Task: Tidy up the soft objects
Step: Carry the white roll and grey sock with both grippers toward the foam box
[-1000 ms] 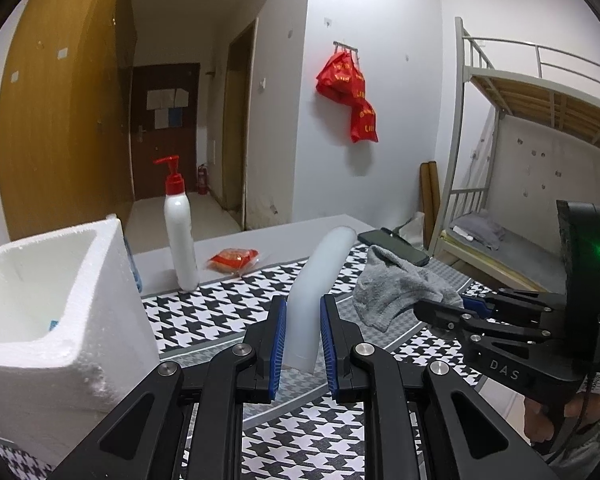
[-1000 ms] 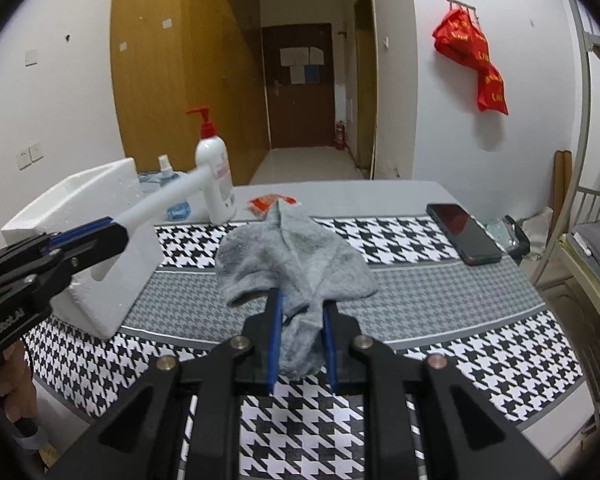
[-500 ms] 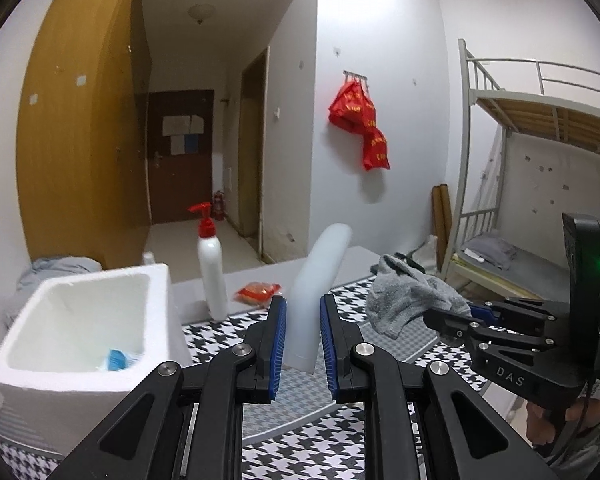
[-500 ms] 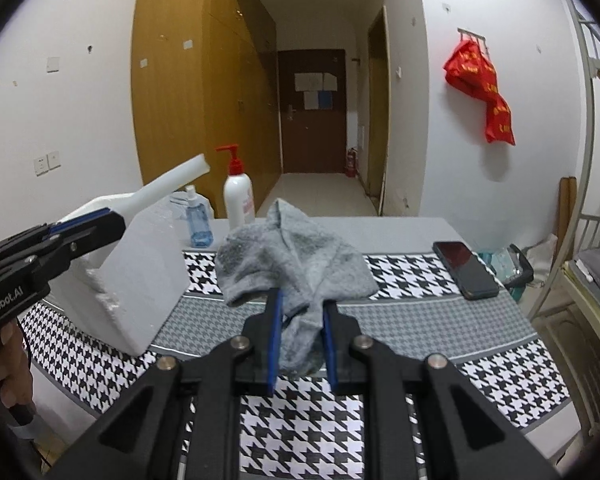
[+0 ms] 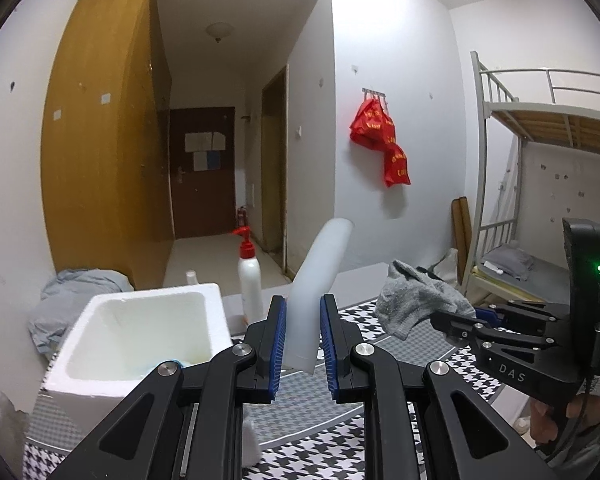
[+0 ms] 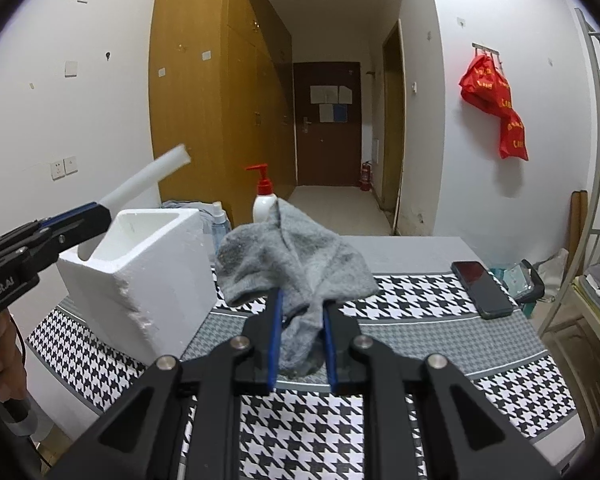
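Observation:
My left gripper (image 5: 302, 307) is shut on a white foam tube (image 5: 320, 276) that sticks up and forward between the blue pads. In the right wrist view that tube (image 6: 148, 178) juts from the left gripper (image 6: 100, 211) above the white foam box (image 6: 140, 276). My right gripper (image 6: 300, 300) is shut on a grey sock (image 6: 292, 256), which hangs bunched above the table. The left wrist view shows the sock (image 5: 418, 304) at the right gripper's tip (image 5: 440, 316), to the right of the tube. The foam box (image 5: 96, 364) stands open at lower left, something blue at its bottom.
The table wears a black-and-white houndstooth cloth (image 6: 420, 380). A white pump bottle with a red top (image 6: 265, 200) and a small clear bottle (image 6: 220, 224) stand behind the box. A black phone (image 6: 480, 288) lies at the right. A bunk bed (image 5: 540, 184) stands beyond the table's right side.
Both grippers have risen with their loads; the sock now hangs off the table. In the left wrist view the foam box has shifted toward the middle, showing its inside.

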A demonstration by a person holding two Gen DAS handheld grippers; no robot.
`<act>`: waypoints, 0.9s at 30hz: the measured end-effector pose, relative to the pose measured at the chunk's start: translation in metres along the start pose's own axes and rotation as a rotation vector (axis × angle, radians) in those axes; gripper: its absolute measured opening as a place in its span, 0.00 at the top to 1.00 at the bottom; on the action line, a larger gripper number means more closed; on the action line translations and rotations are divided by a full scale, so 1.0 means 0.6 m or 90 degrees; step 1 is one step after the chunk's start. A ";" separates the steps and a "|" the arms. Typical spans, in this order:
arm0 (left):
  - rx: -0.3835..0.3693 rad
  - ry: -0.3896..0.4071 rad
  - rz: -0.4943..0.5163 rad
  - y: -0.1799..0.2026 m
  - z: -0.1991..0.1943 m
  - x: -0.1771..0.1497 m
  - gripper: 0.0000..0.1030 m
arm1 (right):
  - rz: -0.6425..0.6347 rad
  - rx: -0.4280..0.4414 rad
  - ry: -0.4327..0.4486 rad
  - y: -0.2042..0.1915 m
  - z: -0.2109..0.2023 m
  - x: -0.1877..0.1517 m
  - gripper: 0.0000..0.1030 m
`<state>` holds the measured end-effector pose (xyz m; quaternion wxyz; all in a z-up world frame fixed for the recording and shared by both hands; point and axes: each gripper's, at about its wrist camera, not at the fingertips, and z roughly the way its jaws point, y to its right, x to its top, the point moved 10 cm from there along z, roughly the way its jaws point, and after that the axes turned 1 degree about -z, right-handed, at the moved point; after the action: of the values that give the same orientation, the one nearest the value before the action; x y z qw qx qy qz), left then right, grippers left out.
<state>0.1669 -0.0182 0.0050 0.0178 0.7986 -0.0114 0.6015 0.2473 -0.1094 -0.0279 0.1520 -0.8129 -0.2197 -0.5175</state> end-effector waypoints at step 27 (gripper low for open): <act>0.101 0.000 -0.029 -0.123 -0.060 0.006 0.82 | -0.021 0.078 0.019 -0.118 0.012 0.039 0.79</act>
<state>0.1365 0.0570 0.0170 -0.0315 0.7977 0.0546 0.5998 0.2252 -0.0405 -0.0085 0.1958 -0.7906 -0.2621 -0.5176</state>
